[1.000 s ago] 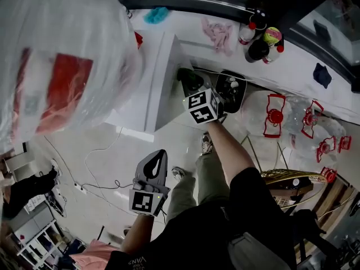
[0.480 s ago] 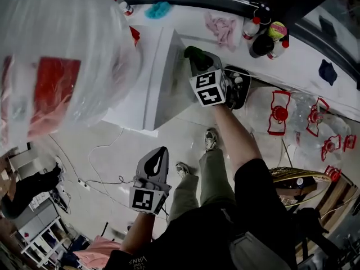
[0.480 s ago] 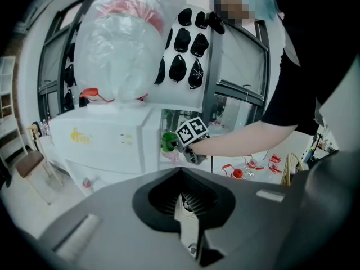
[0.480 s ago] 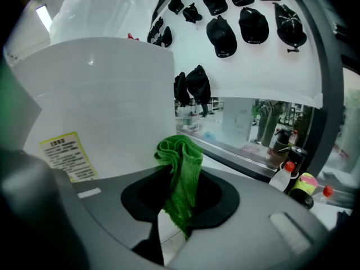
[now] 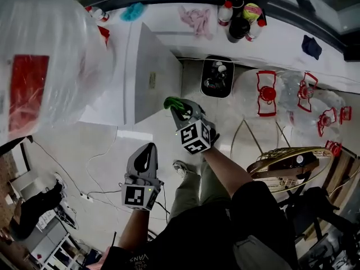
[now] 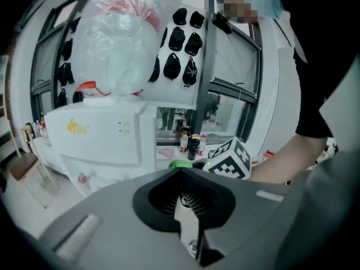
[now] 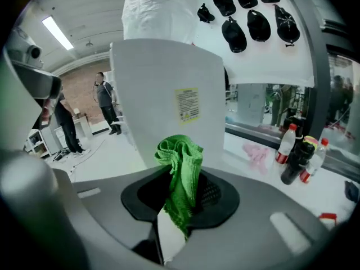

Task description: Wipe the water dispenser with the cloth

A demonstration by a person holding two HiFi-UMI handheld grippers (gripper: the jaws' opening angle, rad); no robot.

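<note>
Dispenser (image 5: pixel 152 77) carries a bagged bottle (image 5: pixel 50 55), upper left. Right gripper (image 5: pixel 178 109) clamps cloth (image 7: pixel 183 167) nearby; left gripper (image 6: pixel 181 179) closed, empty. Bin (image 5: pixel 203 79) holds rubbish.

Ahead of you, white counter (image 5: pixel 281 35): pink rag (image 5: pixel 197 20), bottles (image 5: pixel 239 20) clustered just beside it, teal cloth (image 5: pixel 133 11) further left. Black bin (image 5: pixel 217 77) on the floor below; clear jugs (image 5: pixel 264 94) with red handles beside it.
</note>
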